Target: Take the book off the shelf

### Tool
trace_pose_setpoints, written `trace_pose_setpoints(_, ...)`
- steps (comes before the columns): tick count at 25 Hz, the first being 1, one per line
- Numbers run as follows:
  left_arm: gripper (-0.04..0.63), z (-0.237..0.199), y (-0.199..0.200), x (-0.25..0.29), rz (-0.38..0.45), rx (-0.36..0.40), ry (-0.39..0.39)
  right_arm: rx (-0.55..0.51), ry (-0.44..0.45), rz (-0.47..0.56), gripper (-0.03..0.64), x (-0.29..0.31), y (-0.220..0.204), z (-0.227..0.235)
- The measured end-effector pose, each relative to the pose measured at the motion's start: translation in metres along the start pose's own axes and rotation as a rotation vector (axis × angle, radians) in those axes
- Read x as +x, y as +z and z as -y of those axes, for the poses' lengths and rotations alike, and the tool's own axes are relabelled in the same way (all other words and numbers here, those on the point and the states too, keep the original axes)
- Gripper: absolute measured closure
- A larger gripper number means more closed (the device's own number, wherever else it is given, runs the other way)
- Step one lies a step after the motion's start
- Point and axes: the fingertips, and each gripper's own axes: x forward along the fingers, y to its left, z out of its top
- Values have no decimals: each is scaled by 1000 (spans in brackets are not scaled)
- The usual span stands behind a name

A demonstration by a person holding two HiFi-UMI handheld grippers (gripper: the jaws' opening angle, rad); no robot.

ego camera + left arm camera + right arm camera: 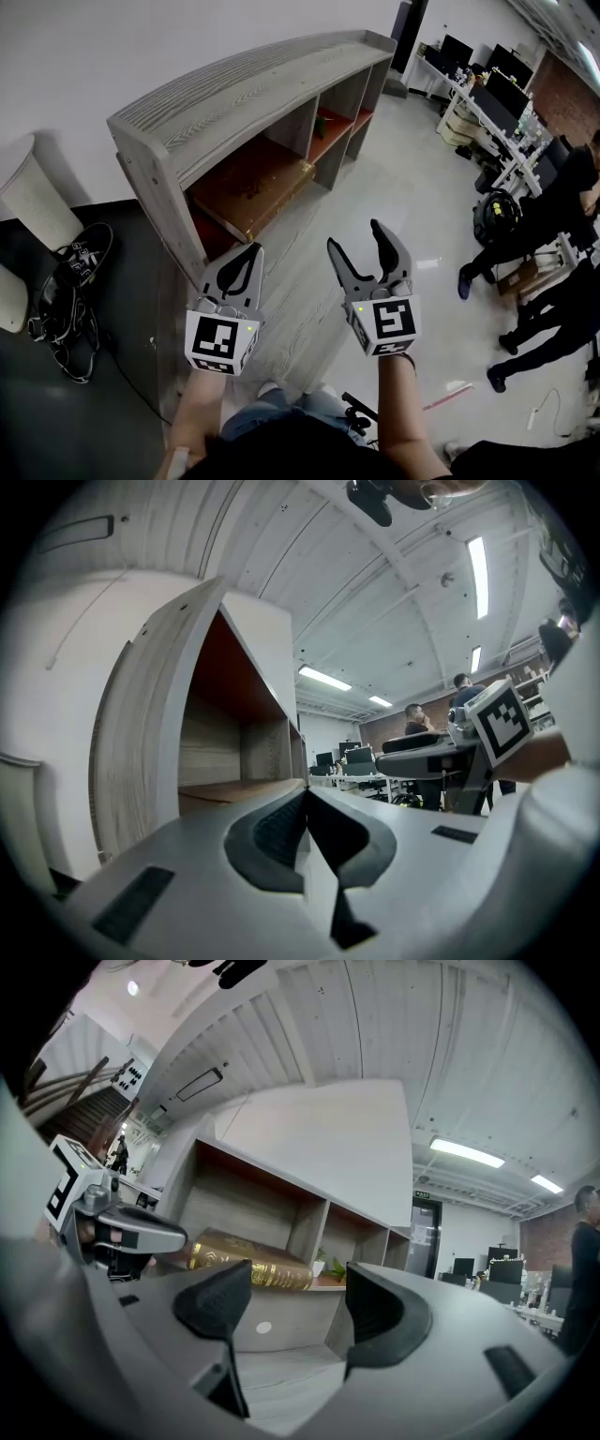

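Left tool (251,249) closed; right tool (354,233) spread; book (249,184) shelved.

Brightness: bright, even indoor light in all three views.
Source: ceiling strip lights (480,564), at 2 o'clock in the left gripper view, 3 o'clock in the right.
Shadows: shelf (253,89) compartments dim inside, its top well lit.
Glare: faint sheen on the pale floor (403,178).
Distortion: gripper views fisheye, corners black, lines bowed.
Focus: left gripper (306,794) soft near the lens.
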Motion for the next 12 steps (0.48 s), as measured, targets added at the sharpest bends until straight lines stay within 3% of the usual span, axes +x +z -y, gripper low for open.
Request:
trace_pose_setpoints(6,583,-11,-3,10,-6,5,97,-22,112,11,291,32,-4,1)
trace_pose_setpoints(12,583,-13,-6,15,-24,2,254,-26,275,70,291,60,-15,8)
